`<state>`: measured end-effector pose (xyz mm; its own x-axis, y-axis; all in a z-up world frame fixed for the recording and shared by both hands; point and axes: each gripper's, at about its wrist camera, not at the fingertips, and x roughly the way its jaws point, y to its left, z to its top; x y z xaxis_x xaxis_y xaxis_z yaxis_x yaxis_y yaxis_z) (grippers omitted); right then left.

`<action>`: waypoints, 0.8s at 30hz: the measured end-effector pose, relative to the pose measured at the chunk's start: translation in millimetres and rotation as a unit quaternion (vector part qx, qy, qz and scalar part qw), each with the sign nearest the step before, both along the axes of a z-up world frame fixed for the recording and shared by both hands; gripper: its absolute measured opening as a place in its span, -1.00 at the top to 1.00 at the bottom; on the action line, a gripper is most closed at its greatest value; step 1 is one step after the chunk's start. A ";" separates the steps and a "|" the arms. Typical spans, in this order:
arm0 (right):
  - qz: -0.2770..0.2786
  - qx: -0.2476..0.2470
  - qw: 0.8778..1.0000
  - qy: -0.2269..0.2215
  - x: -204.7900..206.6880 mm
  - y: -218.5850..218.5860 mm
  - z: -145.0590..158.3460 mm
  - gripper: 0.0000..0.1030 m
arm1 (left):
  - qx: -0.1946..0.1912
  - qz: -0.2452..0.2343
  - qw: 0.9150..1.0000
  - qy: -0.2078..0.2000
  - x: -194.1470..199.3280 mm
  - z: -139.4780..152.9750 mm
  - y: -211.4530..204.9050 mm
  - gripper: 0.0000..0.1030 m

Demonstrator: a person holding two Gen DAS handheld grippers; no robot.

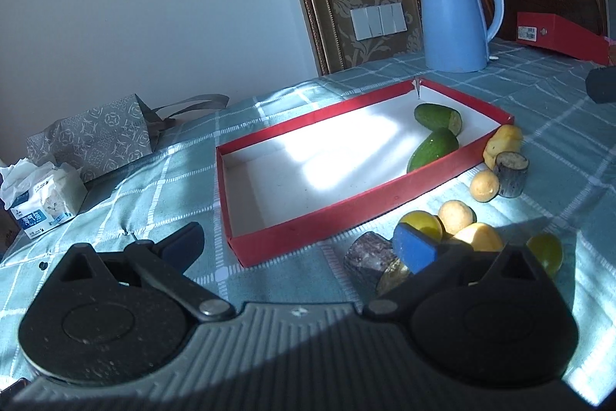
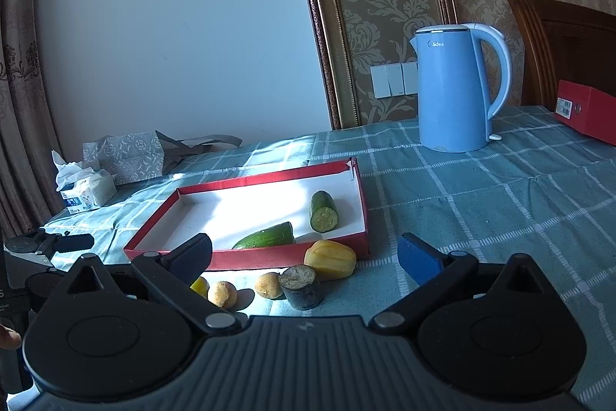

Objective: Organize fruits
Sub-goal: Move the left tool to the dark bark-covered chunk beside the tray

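Hovering over the checked tablecloth (image 1: 539, 95), the left gripper (image 1: 300, 249) has its jaws spread wide and grasps nothing; its blue-padded finger sits in front of a cluster of loose fruit. The right gripper (image 2: 304, 253) is likewise released and empty, its fingers well apart, low over the near edge of the table.

Just beyond them lies the shallow red tray (image 2: 246, 259), white inside, holding two green cucumber pieces (image 2: 324, 210) toward its right end, close together. Outside the tray, along its near wall, lie a yellow ridged fruit (image 2: 331, 259), small round orange-yellow fruits (image 2: 222, 293), a yellow-green lime (image 1: 421, 224) and dark cylindrical stubs (image 2: 302, 286). Farther back stand a blue kettle (image 2: 450, 91) and a red box (image 2: 589, 110); to the left, a tissue pack (image 1: 42, 199) and a patterned gift bag (image 1: 96, 137).
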<state>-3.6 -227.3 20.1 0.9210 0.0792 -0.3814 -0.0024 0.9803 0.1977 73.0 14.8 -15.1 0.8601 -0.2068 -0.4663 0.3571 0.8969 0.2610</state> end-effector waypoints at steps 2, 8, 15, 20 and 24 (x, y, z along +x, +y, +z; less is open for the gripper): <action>0.003 -0.002 1.000 0.002 0.2 1.7 -0.6 -1.00 | 0.009 -0.004 1.000 0.000 0.4 -2.8 -4.0 -1.00; 0.007 -0.005 1.000 0.002 -1.3 5.7 -1.7 -1.00 | 0.020 -0.013 1.000 0.018 4.3 -9.7 -9.8 -1.00; 0.004 -0.001 1.000 0.004 -0.7 4.4 -2.4 -1.00 | 0.044 -0.022 0.998 0.026 4.1 -14.9 -16.1 -1.00; 0.005 0.000 1.000 0.008 0.4 5.1 -4.7 -1.00 | 0.060 0.021 0.997 0.033 8.3 -16.3 -18.7 -1.00; 0.007 -0.003 1.000 0.004 -1.7 5.3 -3.8 -1.00 | 0.042 0.048 0.997 0.043 5.4 -11.7 0.1 -1.00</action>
<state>-5.3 -222.0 16.2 0.9170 0.0894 -0.3888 -0.0142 0.9813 0.1920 78.4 14.9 -26.8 0.8304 -0.0835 -0.5509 0.2955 0.9042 0.3084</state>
